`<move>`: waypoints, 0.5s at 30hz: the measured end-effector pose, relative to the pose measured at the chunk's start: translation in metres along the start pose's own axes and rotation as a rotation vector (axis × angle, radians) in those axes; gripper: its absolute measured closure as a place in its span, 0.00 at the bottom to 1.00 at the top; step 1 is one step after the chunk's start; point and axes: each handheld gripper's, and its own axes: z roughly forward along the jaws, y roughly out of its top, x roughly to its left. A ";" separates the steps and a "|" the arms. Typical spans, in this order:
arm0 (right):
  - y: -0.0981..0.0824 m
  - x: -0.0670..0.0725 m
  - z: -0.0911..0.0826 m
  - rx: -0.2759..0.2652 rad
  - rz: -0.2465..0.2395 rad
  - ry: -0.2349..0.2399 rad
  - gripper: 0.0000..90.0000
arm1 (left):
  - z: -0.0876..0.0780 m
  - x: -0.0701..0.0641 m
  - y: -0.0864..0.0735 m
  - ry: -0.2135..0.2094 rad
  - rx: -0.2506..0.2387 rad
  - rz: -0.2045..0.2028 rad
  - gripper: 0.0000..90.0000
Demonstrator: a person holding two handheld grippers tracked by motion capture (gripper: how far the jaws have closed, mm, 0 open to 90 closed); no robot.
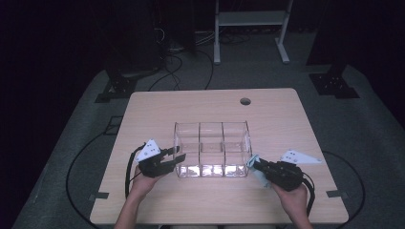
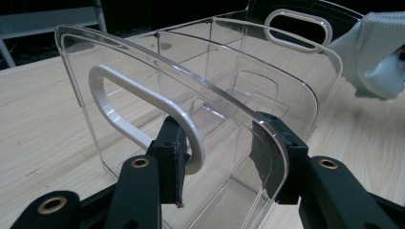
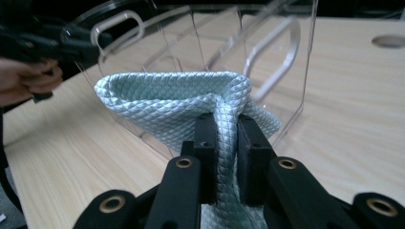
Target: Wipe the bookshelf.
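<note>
A clear plastic bin (image 1: 211, 124) with three compartments and white handles stands mid-table. My left gripper (image 1: 177, 157) is at its left end. In the left gripper view my left gripper (image 2: 219, 162) is shut on the bin's end wall (image 2: 143, 62): one pad sits by the white handle (image 2: 143, 102), the other inside behind the clear wall. My right gripper (image 1: 256, 165) is at the bin's right front corner, shut on a pale blue quilted cloth (image 1: 260, 180). Up close the cloth (image 3: 167, 100) bunches out from between the jaws of my right gripper (image 3: 225, 143), against the bin (image 3: 296, 71). The cloth (image 2: 377, 57) also shows beyond the far handle.
The wooden table (image 1: 157, 109) has a round cable hole (image 1: 245, 101) near its far edge. Bare tabletop lies behind and in front of the bin. A white metal frame (image 1: 250, 19) and cables are on the dark floor beyond.
</note>
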 end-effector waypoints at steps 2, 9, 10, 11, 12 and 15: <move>-0.004 -0.002 0.003 0.020 0.020 0.007 0.89 | -0.001 -0.001 -0.001 0.003 -0.005 -0.005 0.62; 0.001 0.003 -0.001 0.002 0.004 0.017 0.89 | -0.002 0.002 -0.001 0.003 -0.007 -0.005 0.62; 0.000 0.004 -0.001 0.003 0.000 0.019 0.89 | -0.002 0.002 -0.001 0.003 -0.008 -0.002 0.62; 0.000 0.005 0.000 0.011 -0.004 0.017 0.89 | -0.002 0.002 -0.002 0.004 -0.008 -0.003 0.62; -0.001 0.006 0.001 0.014 -0.011 0.017 0.89 | -0.002 0.002 -0.002 0.004 -0.009 -0.003 0.62; -0.004 0.007 0.004 0.031 -0.006 0.011 0.89 | -0.003 0.001 -0.002 0.008 -0.005 0.001 0.62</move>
